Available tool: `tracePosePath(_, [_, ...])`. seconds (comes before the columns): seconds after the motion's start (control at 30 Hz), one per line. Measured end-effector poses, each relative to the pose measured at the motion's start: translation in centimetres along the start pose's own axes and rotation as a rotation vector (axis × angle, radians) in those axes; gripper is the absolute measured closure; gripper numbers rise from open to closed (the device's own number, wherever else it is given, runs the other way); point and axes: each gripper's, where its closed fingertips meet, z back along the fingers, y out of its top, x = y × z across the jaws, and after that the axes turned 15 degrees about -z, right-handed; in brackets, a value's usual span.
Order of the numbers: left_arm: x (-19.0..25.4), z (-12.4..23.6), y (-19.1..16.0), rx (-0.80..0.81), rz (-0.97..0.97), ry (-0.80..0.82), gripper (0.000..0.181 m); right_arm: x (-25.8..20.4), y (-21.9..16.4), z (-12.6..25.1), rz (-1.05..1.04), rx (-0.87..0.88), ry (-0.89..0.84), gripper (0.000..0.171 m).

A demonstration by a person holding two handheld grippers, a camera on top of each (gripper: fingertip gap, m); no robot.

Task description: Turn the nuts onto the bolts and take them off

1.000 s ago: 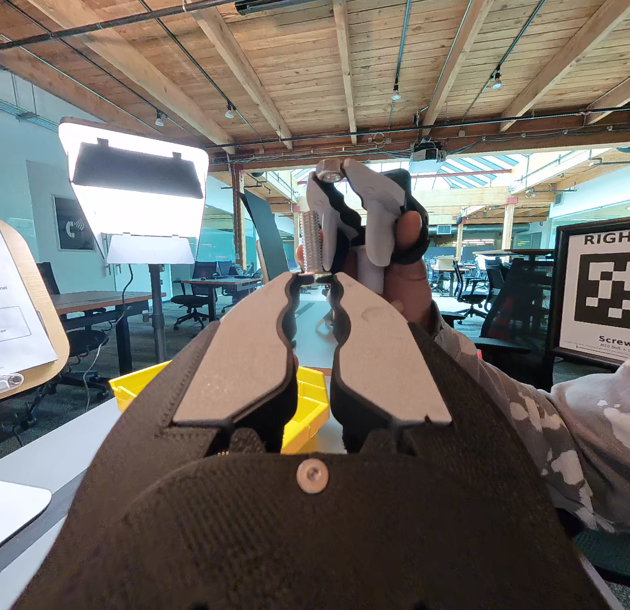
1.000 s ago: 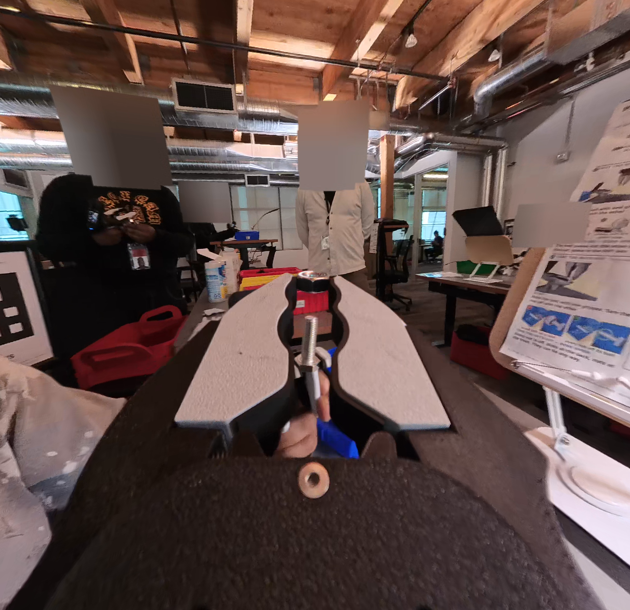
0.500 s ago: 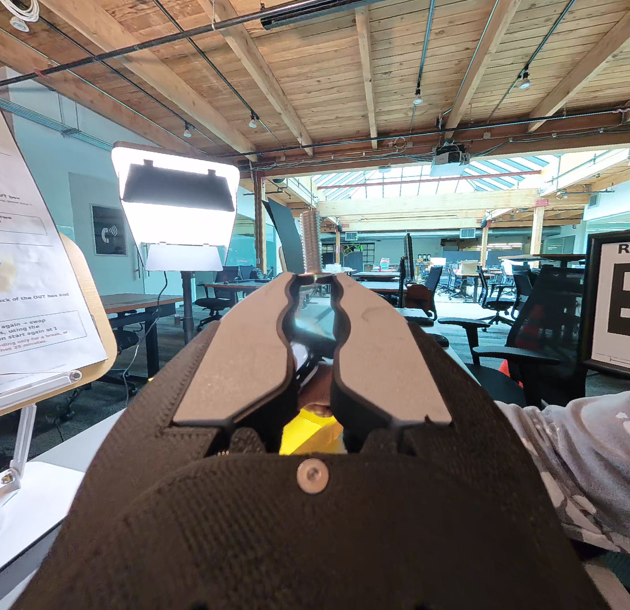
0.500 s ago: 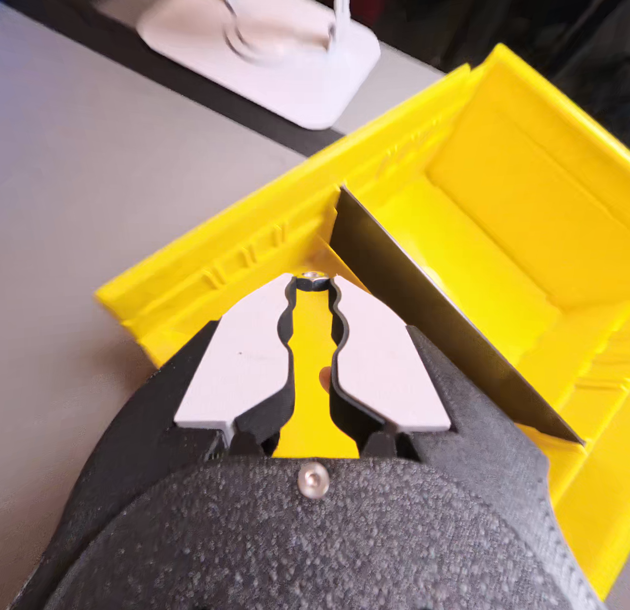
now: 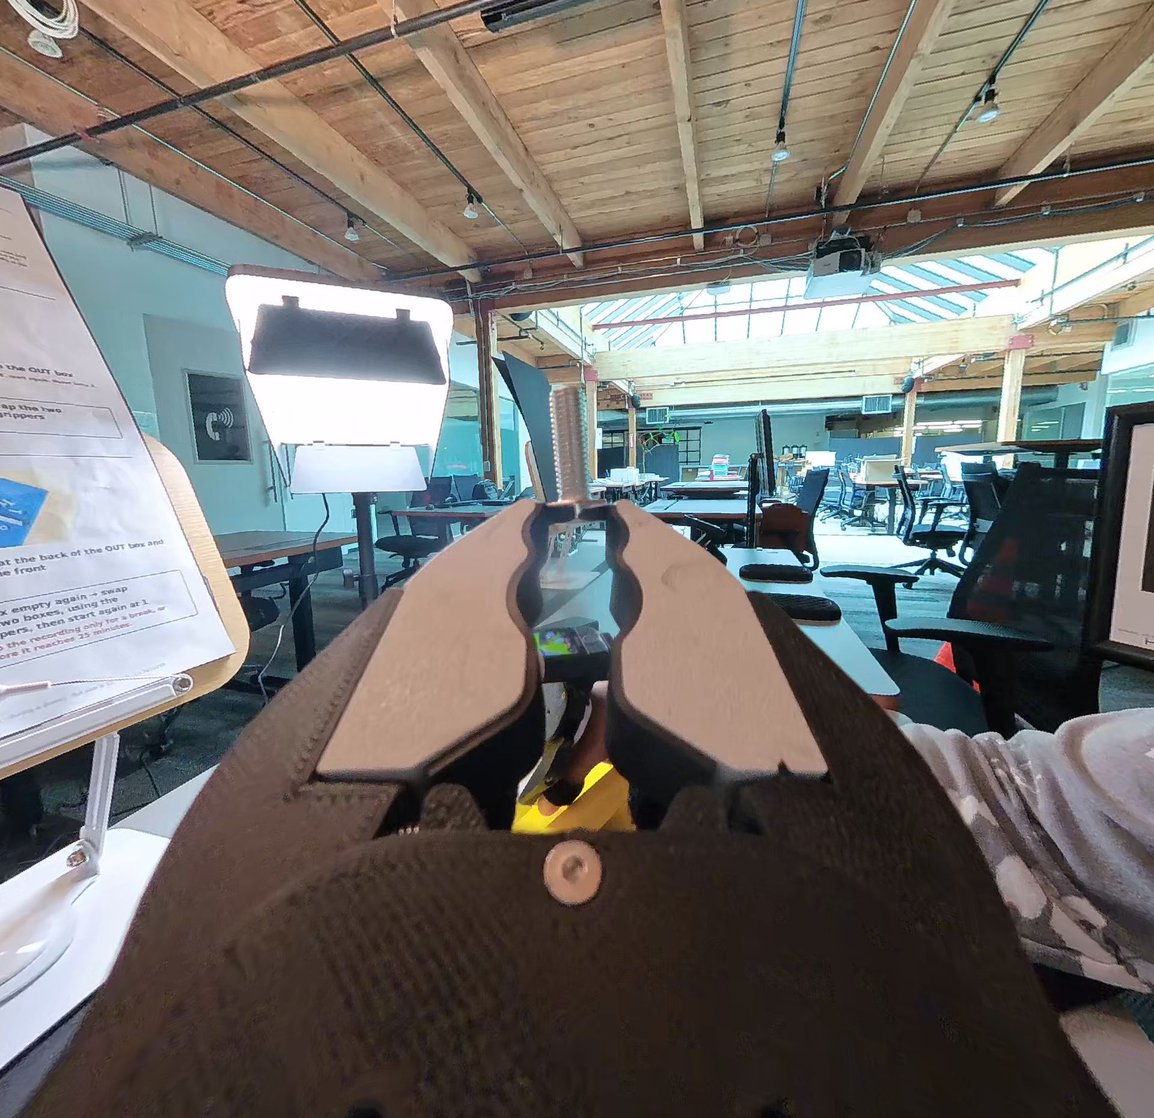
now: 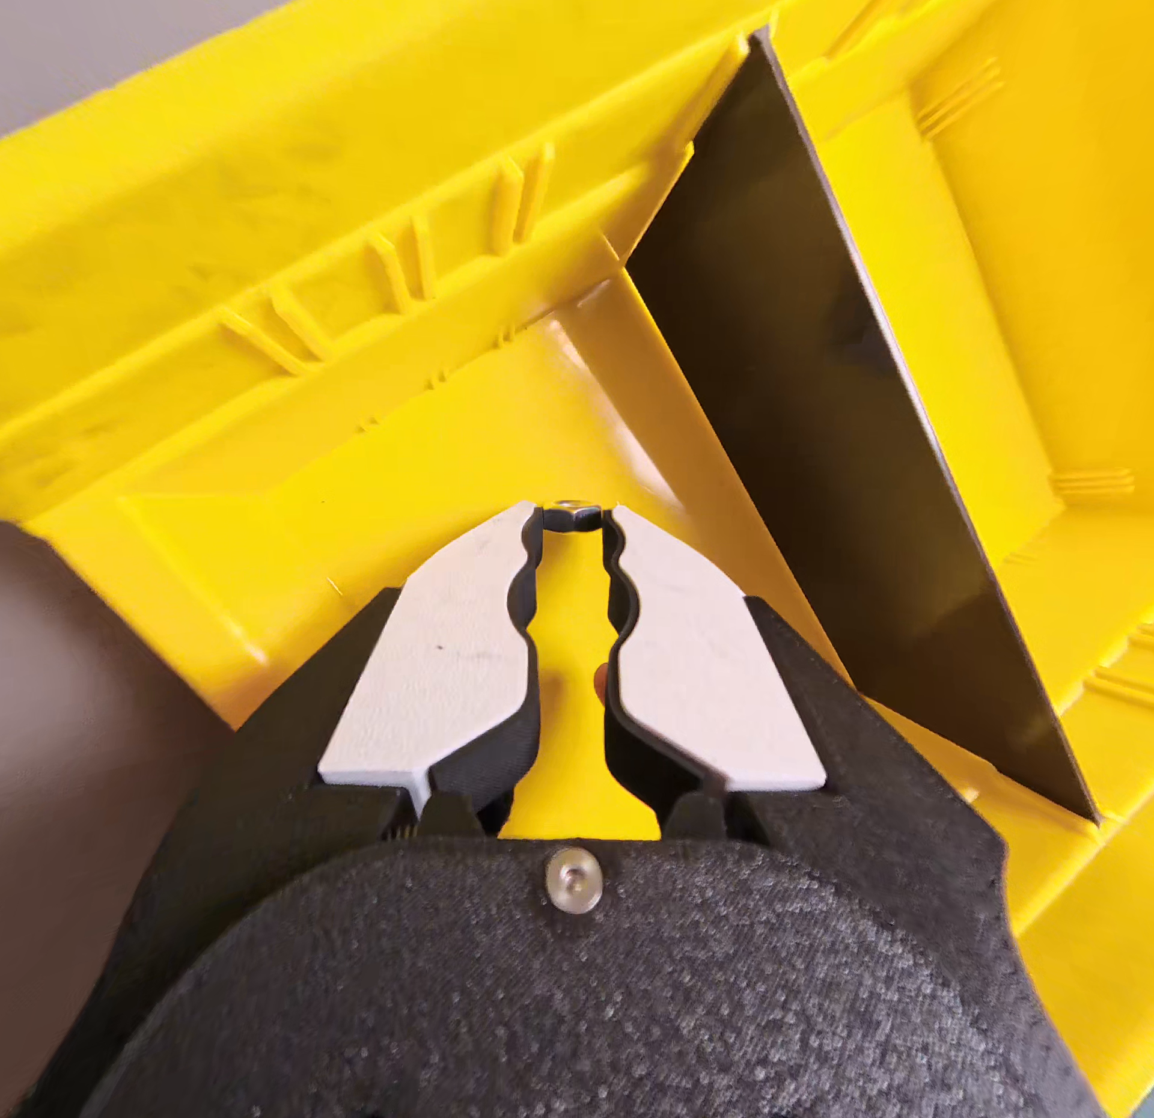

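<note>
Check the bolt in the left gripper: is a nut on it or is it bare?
Bare. The bolt stands upright from the left gripper with empty threads; the right gripper pinches the nut over the yellow bin.

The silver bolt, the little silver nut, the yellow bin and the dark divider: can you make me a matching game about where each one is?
Things:
1. silver threaded bolt
2. small silver hex nut
3. yellow plastic bin
4. dark flat divider panel

Places:
A. standing inside the bin, splitting it into compartments
B. pinched at the right gripper tips
C. below the right gripper
D. upright, clamped by its head in the left gripper

Pairs: 1-D, 2-B, 3-C, 4-A
</note>
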Motion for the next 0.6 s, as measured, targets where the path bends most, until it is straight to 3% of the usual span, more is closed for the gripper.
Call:
tracePosePath(0.17, [-0.4, 0.0, -1.0, -0.066, -0.004, -0.013, 0.163, -0.6, 1.5, 2.0, -0.025, 0.100, 0.086, 0.141])
tracePosePath(0.27, [-0.8, 0.0, -2.7, -0.193, 0.035, -0.047, 0.163, -2.0, 5.0, 6.5, 0.041, 0.325, 0.150, 0.141])
tracePosePath(0.37, [-1.2, 0.5, -5.1, -0.354, 0.098, -0.090, 0.163, -5.7, 8.0, 13.7, 0.188, 0.594, 0.245, 0.142])
tracePosePath(0.47, [-1.4, 1.4, -7.8, -0.528, 0.121, -0.121, 0.163, -10.5, 8.6, 19.2, 0.394, 0.751, 0.300, 0.143])
tracePosePath(0.6, [-0.3, 2.7, -11.0, -0.713, 0.185, -0.202, 0.163, -15.8, 7.6, 20.1, 0.721, 0.733, 0.251, 0.144])
